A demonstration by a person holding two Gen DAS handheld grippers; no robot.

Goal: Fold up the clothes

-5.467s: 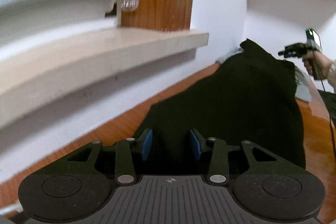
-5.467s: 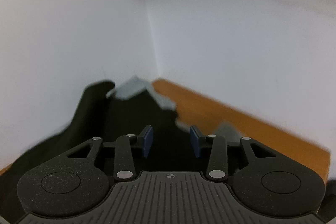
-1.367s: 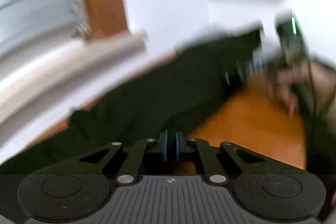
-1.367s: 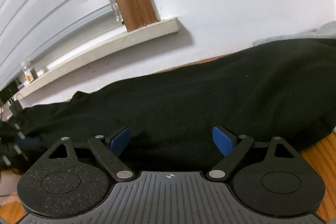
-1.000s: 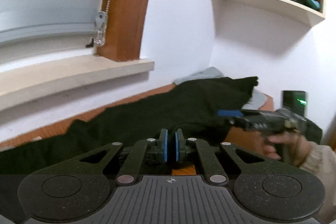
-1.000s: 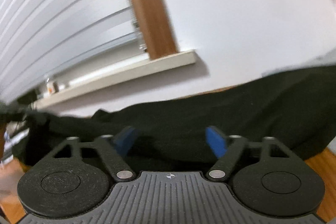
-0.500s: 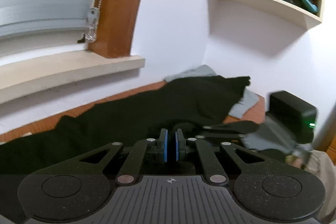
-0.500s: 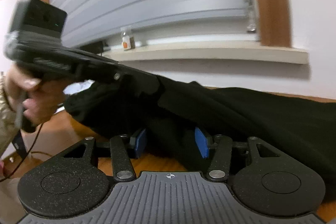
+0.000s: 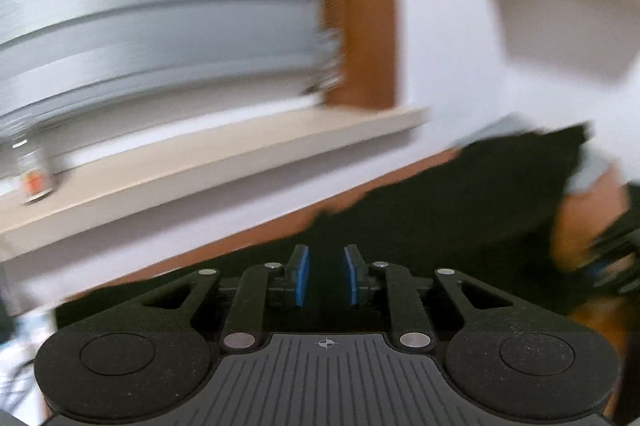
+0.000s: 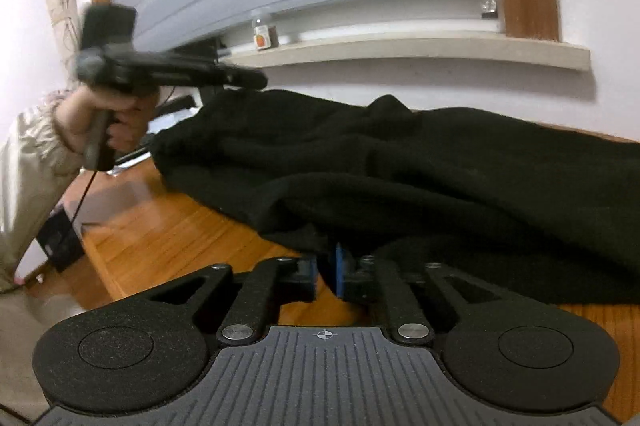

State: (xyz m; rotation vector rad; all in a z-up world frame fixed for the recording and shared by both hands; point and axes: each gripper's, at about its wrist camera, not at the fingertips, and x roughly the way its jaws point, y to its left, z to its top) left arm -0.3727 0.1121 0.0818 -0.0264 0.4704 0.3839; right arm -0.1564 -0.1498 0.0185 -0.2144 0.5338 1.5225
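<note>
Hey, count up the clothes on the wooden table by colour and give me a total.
Black garments: 1, the black garment spread along the table.
Grey garments: 1, the grey cloth showing under its far end.
Total: 2

no legible text — none anywhere

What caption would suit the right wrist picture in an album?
Right tongs pinch the near edge of a black garment on a wooden table, while the left tongs hover opposite.
</note>
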